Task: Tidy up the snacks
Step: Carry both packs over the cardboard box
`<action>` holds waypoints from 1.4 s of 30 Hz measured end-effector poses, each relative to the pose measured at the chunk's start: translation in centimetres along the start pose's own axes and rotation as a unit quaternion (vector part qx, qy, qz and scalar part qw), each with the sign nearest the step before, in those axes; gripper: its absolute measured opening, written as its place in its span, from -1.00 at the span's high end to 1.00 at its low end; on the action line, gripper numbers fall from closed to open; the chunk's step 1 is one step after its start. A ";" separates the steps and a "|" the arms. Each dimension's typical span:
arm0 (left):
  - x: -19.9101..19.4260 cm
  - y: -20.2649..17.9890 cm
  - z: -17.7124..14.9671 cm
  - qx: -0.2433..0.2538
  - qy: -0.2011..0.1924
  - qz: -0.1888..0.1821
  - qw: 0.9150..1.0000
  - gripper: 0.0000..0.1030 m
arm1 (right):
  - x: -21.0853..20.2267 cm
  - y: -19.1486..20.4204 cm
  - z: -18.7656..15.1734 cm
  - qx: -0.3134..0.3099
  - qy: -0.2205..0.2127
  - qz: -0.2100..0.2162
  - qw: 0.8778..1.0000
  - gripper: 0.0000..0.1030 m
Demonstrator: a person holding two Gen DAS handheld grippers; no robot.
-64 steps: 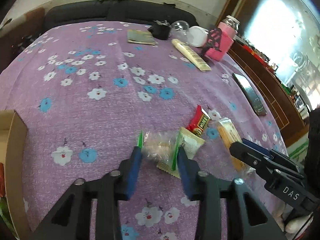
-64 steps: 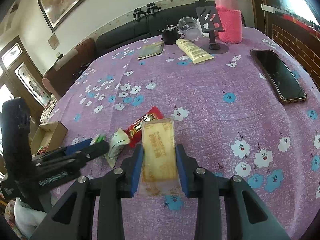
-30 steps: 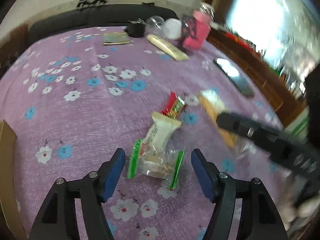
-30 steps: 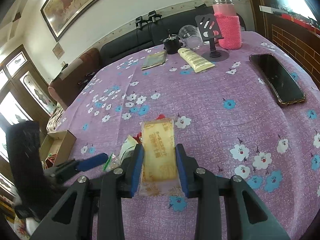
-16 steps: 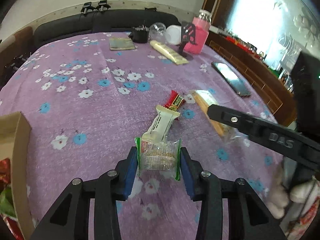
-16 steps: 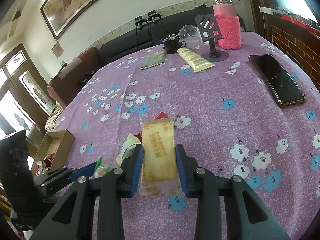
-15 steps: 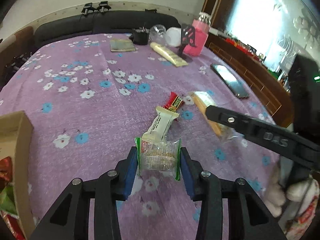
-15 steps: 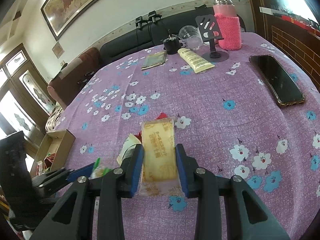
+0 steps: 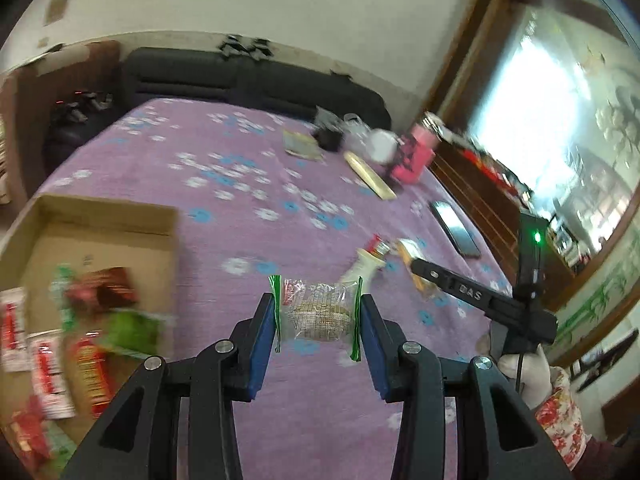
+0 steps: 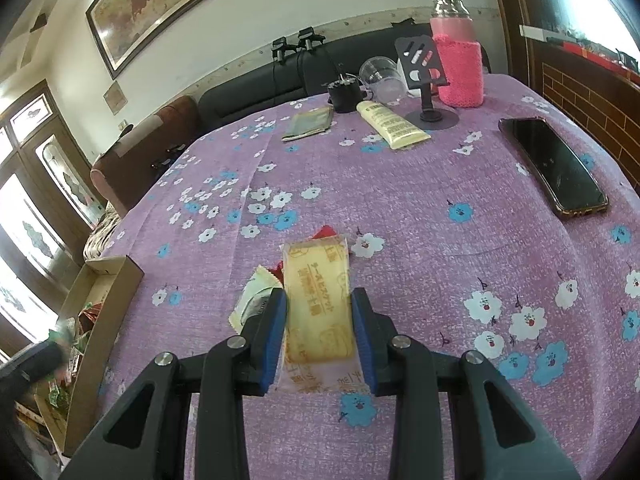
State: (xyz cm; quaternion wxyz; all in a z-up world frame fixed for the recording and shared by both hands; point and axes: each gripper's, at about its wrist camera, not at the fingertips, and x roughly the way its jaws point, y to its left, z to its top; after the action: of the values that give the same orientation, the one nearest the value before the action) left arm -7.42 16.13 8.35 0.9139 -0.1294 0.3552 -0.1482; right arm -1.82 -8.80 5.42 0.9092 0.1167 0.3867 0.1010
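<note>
Left gripper (image 9: 318,320) clamped on a clear green-edged snack packet (image 9: 316,312) held above the surface (image 9: 248,160) beside the cardboard box (image 9: 100,216); right gripper (image 10: 319,312) clamped on a yellow wafer packet (image 10: 318,296) near the remaining snacks.

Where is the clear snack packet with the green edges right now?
In the left wrist view the clear packet with green edges is clamped between the left gripper jaws, above the purple tablecloth, right of the cardboard box.
</note>
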 end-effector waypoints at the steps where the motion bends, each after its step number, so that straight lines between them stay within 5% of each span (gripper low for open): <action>1: -0.9 0.9 0.1 -0.006 -0.007 0.007 1.000 0.16 | -0.2 0.3 0.0 -0.003 -0.001 -0.004 1.000 0.39; 11: -7.5 12.2 -0.8 -0.094 -0.045 0.080 0.991 0.15 | -1.1 9.5 -0.7 -0.056 0.033 0.071 0.995 0.38; 22: -7.3 17.2 -1.5 -0.124 -0.034 0.099 0.987 0.12 | -0.8 21.8 -3.5 -0.148 0.074 0.134 0.977 0.38; 31: -6.8 17.4 -1.3 -0.111 -0.032 0.106 0.988 0.12 | 0.3 28.1 -6.0 -0.200 0.099 0.158 0.962 0.37; 42: -8.9 13.8 -1.3 -0.032 -0.070 0.183 0.980 0.12 | 0.0 28.8 -7.2 -0.221 0.088 0.145 0.961 0.37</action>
State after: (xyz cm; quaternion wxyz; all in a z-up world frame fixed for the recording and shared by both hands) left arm -12.09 31.93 8.10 0.9436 -0.1017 0.3121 0.0422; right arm -9.74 19.60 8.90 0.8506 -0.0414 0.4121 0.3241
